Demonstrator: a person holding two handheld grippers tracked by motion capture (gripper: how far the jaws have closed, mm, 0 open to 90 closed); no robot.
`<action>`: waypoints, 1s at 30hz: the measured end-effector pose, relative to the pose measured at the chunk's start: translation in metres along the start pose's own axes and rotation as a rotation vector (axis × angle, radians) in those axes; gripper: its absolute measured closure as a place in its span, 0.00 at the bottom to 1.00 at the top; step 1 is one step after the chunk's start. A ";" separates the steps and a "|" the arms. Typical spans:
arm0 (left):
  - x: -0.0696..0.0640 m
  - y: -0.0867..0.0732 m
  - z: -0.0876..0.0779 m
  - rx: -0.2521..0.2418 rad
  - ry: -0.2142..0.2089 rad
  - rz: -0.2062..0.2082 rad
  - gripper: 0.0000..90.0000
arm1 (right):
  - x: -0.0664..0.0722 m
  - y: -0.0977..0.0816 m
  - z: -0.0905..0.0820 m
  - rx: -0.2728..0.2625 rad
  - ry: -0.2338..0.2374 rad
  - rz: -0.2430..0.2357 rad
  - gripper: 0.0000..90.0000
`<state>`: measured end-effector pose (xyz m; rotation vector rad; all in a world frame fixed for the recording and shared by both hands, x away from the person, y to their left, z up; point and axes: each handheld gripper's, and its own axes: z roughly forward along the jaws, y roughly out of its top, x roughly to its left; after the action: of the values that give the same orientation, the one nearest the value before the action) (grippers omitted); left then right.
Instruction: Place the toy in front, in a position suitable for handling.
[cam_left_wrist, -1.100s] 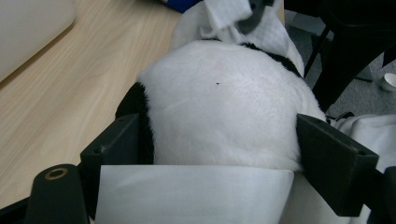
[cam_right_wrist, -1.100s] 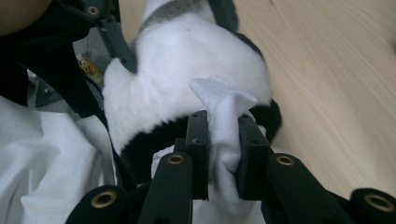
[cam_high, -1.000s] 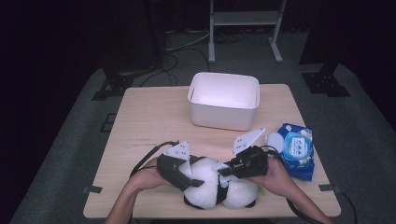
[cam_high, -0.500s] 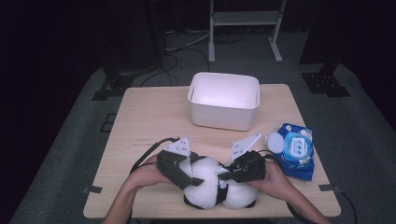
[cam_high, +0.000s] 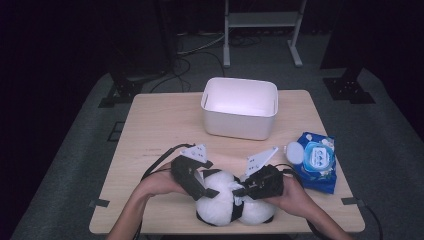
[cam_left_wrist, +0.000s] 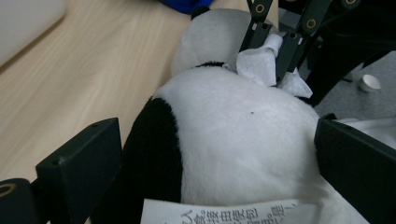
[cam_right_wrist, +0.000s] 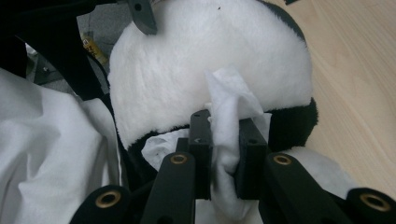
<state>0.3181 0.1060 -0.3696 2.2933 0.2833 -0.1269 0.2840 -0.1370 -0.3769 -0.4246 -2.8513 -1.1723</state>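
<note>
A black-and-white plush panda (cam_high: 220, 202) lies at the table's near edge. My left gripper (cam_high: 202, 192) straddles its body from the left. In the left gripper view the jaws (cam_left_wrist: 215, 135) stand wide on either side of the plush (cam_left_wrist: 233, 130); they have just been opening, with the plush still between them. My right gripper (cam_high: 241, 192) comes in from the right, shut on a crumpled white wipe (cam_right_wrist: 229, 93) that rests against the panda's white fur (cam_right_wrist: 187, 60). The left gripper view also shows the right gripper (cam_left_wrist: 275, 46) pinching that wipe (cam_left_wrist: 257, 65).
A white bin (cam_high: 240, 107) stands at the middle of the wooden table (cam_high: 160, 130). A blue pack of wipes (cam_high: 317, 162) with its lid flipped open lies at the right. A printed label (cam_left_wrist: 219, 212) hangs from the plush. White cloth (cam_right_wrist: 42, 154) lies beside the toy.
</note>
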 end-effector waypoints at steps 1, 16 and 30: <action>0.001 0.000 0.002 0.005 -0.008 -0.004 0.00 | 0.000 0.000 0.000 0.000 0.001 -0.001 0.88; 0.009 -0.001 0.019 0.071 -0.136 0.001 0.00 | 0.005 -0.001 0.005 0.006 0.023 -0.021 0.89; 0.021 0.006 0.016 0.080 -0.173 -0.020 0.28 | -0.010 -0.009 -0.004 -0.073 0.073 0.074 0.88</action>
<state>0.3402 0.0938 -0.3795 2.3409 0.2155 -0.3505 0.2912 -0.1487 -0.3813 -0.4766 -2.7138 -1.2545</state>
